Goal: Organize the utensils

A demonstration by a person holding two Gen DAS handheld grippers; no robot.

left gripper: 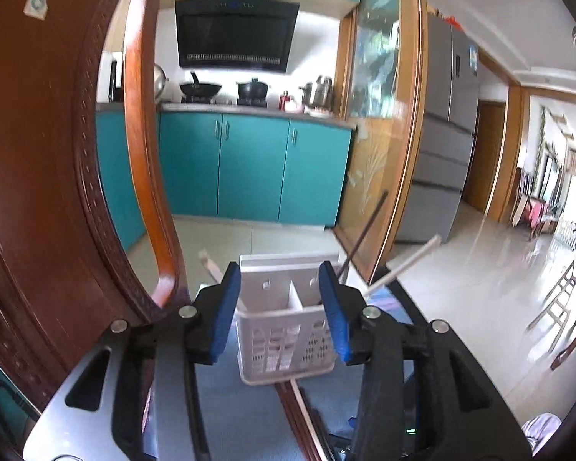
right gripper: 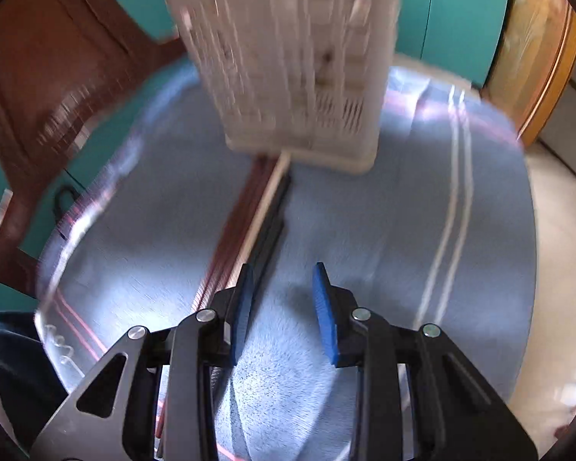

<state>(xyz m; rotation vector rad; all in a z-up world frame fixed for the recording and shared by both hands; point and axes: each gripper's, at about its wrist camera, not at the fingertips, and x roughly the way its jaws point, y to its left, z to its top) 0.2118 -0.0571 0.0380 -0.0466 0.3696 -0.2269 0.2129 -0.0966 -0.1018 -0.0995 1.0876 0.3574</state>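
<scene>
Centre of both frames, the white basket [left gripper: 288, 330] stands ready; my left gripper [left gripper: 284, 307] gapes around it, untouching, while my right gripper [right gripper: 284, 307] hangs parted, empty, beside the chopsticks [right gripper: 261, 207] awaiting sorting.

You face teal cabinets [left gripper: 249, 165], black range hood [left gripper: 234, 34] above; wooden chair [left gripper: 50, 176] left, glossy floor [left gripper: 480, 269] right.
</scene>
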